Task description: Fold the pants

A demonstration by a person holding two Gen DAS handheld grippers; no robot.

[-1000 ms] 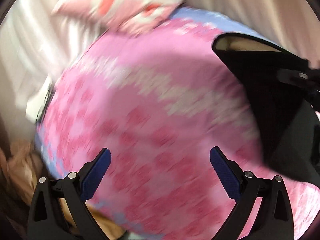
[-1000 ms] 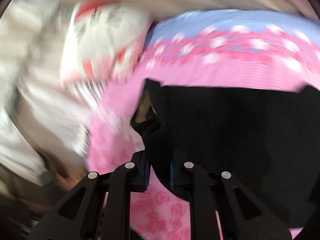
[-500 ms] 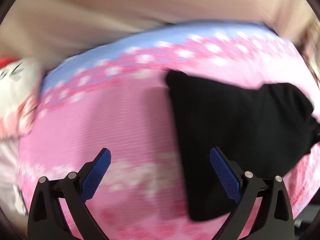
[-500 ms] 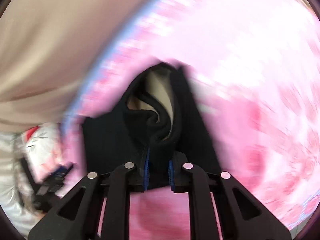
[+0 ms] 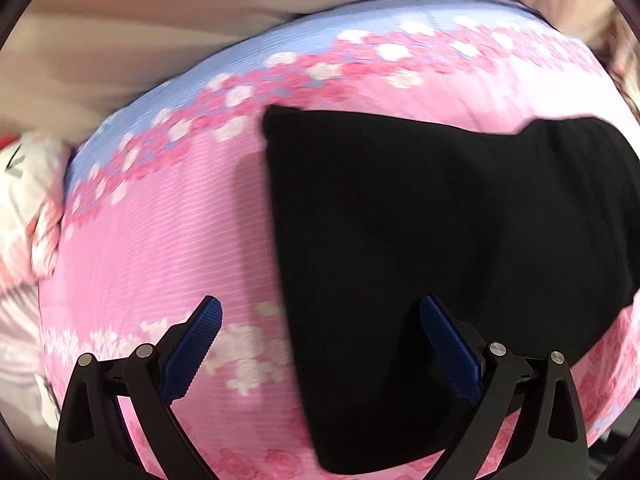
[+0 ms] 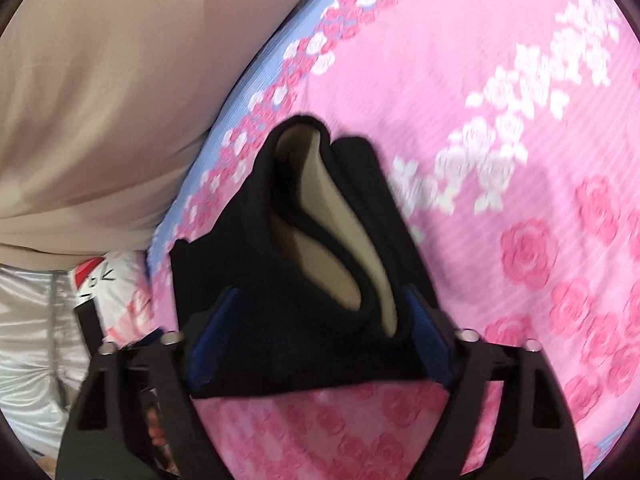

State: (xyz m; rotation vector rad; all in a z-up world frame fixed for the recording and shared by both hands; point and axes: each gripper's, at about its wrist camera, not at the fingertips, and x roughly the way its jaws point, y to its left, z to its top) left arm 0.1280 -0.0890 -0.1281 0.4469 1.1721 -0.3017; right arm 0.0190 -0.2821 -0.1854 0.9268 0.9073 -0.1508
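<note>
My right gripper (image 6: 320,340) has its jaws spread wide w/ a bunched fold of the black pants (image 6: 288,280) sitting between the blue pads (image 6: 216,328); can't tell if the pads actually press the cloth. The tan lining (image 6: 344,248) shows inside the fold, just beyond the gripper. My left gripper (image 5: 320,344) is wide open, holding nothing, hovering above the near left edge of the pants (image 5: 440,240). From that view the pants lie flat on the pink floral bedspread (image 5: 160,240). Beyond the pants runs the bedspread's blue border w/ rose print (image 5: 280,48), then beige fabric (image 5: 160,20). Left of the pants, off the bedspread edge, a white/red printed cloth (image 5: 24,200), blurry.
</note>
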